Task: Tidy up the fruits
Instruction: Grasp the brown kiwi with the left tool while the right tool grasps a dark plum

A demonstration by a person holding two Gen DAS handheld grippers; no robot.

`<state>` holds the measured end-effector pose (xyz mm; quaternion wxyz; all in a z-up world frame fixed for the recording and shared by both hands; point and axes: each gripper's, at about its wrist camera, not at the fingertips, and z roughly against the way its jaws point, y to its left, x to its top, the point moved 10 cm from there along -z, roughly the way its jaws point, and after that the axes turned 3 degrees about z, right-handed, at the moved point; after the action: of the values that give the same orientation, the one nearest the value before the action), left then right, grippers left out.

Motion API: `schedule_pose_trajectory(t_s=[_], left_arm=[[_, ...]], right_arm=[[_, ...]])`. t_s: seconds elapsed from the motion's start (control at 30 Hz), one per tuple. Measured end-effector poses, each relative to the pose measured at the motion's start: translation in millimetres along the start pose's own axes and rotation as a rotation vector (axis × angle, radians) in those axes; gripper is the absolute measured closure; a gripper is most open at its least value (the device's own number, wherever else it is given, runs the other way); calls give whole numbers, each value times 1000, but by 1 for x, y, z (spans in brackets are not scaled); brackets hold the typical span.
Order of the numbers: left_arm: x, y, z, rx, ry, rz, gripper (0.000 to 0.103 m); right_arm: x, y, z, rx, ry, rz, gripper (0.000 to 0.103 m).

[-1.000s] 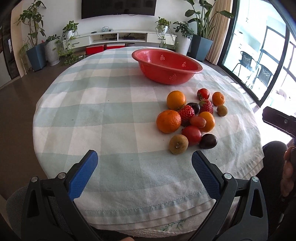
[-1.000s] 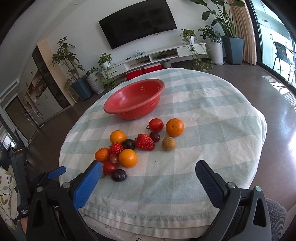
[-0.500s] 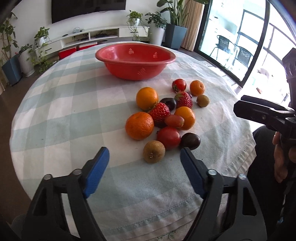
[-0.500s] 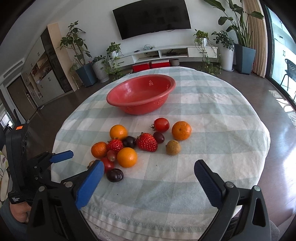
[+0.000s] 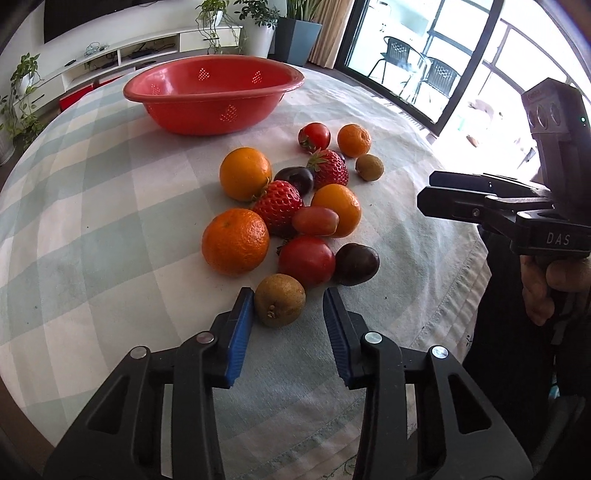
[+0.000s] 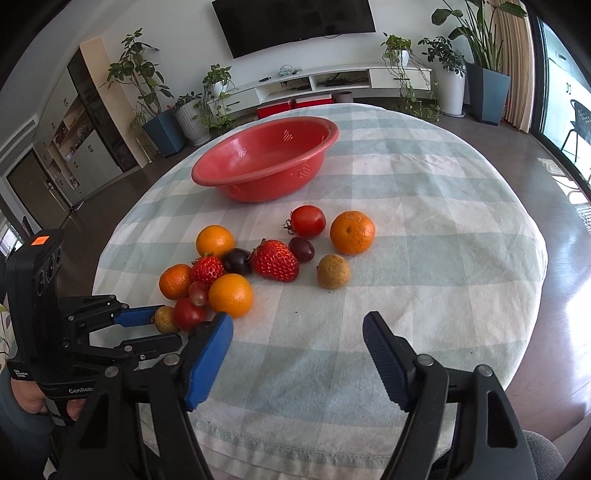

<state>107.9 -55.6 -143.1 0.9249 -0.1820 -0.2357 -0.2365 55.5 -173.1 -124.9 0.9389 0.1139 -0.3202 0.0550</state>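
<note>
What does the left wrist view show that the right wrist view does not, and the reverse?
Only the left wrist view shows the balcony chairs and the dark plum in full. Only the right wrist view shows the TV and the cupboards. Both show the red bowl, the fruit pile, and the left gripper open around the brown fruit.

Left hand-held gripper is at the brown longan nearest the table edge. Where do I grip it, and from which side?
Grip the longan across its round middle, coming from the table-edge side as the left hand-held gripper is now. Its pads already flank the fruit left and right, where nothing sits. The tomato lies close behind, so stop short of it.
</note>
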Motion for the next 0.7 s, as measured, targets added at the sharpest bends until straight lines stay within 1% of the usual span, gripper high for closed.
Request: schedule_pose_trajectory(t_s=[0.07,0.1,0.17,0.47,0.53,0.63,0.7], left_arm=[[1,1,0,-1,5,-8,72],[1,2,0,1,6,-13,75],[1,3,1,6,9,-22,77],[-4,4,8,6,-7,-19,77],[-4,5,12,7,-19,-8,77],[-4,8,19,1,-43,12,77],[-4,10,25,-6,-59,24,77]], right_arm=[[-3,6,-2,5,8,24,29],[-4,10,-3,12,13,36,30],[-6,17,-5,26,21,57,30],[-15,49,-11,68,42,145,32],[-18,57,-15,76,56,167,39],[-22,68,-20,76,70,208,44],[-23,72,-24,77,75,226,45]])
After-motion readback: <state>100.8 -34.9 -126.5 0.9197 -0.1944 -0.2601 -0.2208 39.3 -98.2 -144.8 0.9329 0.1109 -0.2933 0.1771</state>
